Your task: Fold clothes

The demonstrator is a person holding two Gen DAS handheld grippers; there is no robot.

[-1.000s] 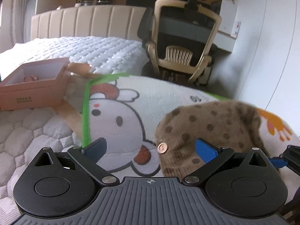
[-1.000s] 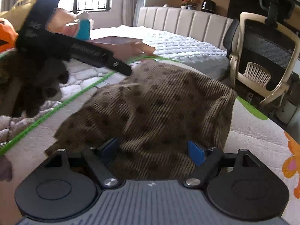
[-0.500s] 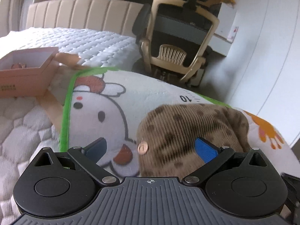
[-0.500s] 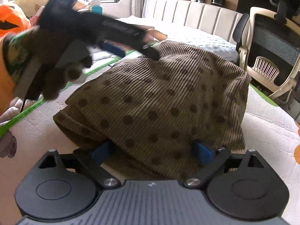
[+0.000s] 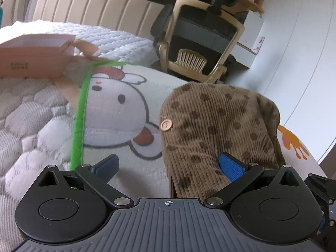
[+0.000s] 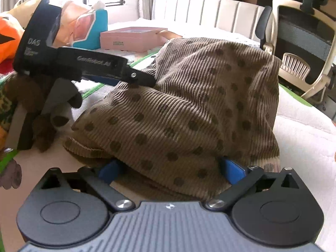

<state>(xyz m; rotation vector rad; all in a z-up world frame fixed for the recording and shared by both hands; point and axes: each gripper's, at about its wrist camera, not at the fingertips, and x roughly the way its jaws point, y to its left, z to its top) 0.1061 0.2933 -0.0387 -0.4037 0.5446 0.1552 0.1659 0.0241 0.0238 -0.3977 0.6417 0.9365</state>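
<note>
A brown dotted corduroy garment point(image 6: 189, 105) is seen bunched on a cartoon-printed mat point(image 5: 117, 113) on the bed, partly doubled over. The left gripper point(image 5: 168, 163) and right gripper point(image 6: 171, 169) are both spread wide, cloth lying loosely between them. Folding appears unfinished.

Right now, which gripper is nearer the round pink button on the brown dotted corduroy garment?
Left. The left gripper sits just below the button; the right gripper is at the garment's opposite edge.

Home bedroom: quilted bed point(image 5: 109, 35), padded headboard point(image 5: 94, 8).
</note>
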